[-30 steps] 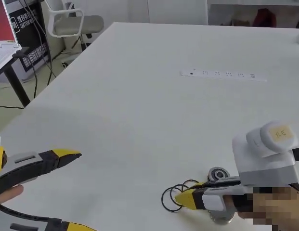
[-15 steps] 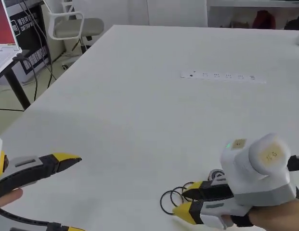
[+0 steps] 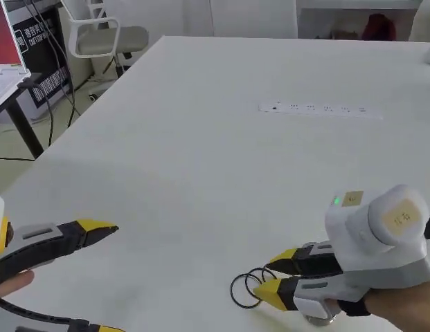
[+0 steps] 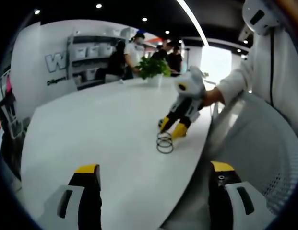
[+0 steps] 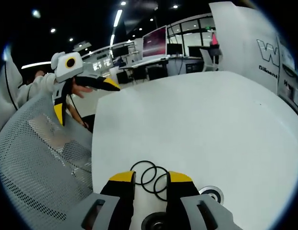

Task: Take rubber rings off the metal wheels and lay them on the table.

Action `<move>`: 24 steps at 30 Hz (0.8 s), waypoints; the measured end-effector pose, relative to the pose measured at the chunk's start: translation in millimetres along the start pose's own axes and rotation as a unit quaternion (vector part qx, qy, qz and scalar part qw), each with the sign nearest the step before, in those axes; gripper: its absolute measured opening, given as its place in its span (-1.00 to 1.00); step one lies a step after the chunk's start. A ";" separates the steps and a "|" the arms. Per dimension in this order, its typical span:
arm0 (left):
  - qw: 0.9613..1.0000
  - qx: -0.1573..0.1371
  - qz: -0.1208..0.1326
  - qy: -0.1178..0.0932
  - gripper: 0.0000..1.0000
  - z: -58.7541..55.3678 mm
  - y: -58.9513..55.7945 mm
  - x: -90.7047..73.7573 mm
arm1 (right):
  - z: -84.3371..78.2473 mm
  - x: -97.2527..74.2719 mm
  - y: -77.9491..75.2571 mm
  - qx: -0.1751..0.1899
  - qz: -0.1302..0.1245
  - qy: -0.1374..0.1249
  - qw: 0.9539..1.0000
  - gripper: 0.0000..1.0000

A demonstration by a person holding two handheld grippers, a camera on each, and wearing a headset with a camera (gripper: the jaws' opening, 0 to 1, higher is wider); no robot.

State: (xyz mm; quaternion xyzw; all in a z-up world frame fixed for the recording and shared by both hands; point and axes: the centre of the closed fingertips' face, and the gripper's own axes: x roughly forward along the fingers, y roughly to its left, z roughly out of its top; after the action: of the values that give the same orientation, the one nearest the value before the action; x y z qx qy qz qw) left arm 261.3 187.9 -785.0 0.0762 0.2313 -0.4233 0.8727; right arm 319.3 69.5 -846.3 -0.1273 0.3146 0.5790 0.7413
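Note:
Three thin black rubber rings (image 3: 245, 288) lie overlapping on the white table (image 3: 201, 159) near its front edge. My right gripper (image 3: 273, 277) stands just right of them, its yellow-tipped jaws open and pointing at the rings (image 5: 150, 175). One metal wheel (image 5: 210, 194) lies to the right of its jaws, and another wheel (image 5: 156, 223) sits low between them, near their base. A wheel (image 3: 317, 319) peeks out under the gripper in the head view. My left gripper (image 3: 104, 277) hangs wide open at the table's left front edge, holding nothing, and faces the rings (image 4: 164, 143).
A white power strip (image 3: 318, 108) lies far back on the table. An office chair (image 3: 104, 34) and a desk stand off to the left. A white mesh chair (image 5: 38, 158) sits close by the table's front edge. People stand far off in the left gripper view.
My right gripper has rolled and its jaws have parted; the wheel behind it is now covered. The rings and my left gripper stay where they were.

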 end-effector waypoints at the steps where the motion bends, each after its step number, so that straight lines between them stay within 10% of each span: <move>1: 1.000 0.001 -0.001 0.000 0.88 0.8 0.2 0.3 | 1.7 -1.2 -1.1 0.004 -0.001 -0.004 1.000 -0.55; 13: 1.000 0.023 -0.011 0.001 0.87 15.7 3.1 5.4 | 17.7 -27.3 -35.1 0.029 -0.046 -0.051 0.997 -0.54; 24: 0.995 0.079 -0.057 -0.006 0.80 52.0 2.0 33.8 | 19.6 -54.6 -66.0 0.066 -0.080 -0.089 0.991 -0.54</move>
State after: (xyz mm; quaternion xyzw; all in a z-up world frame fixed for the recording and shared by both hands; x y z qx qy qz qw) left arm 298.6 148.3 -755.1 0.1290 0.1956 -0.4898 0.8398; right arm 380.2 18.2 -809.3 -0.0506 0.2740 0.5046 0.8171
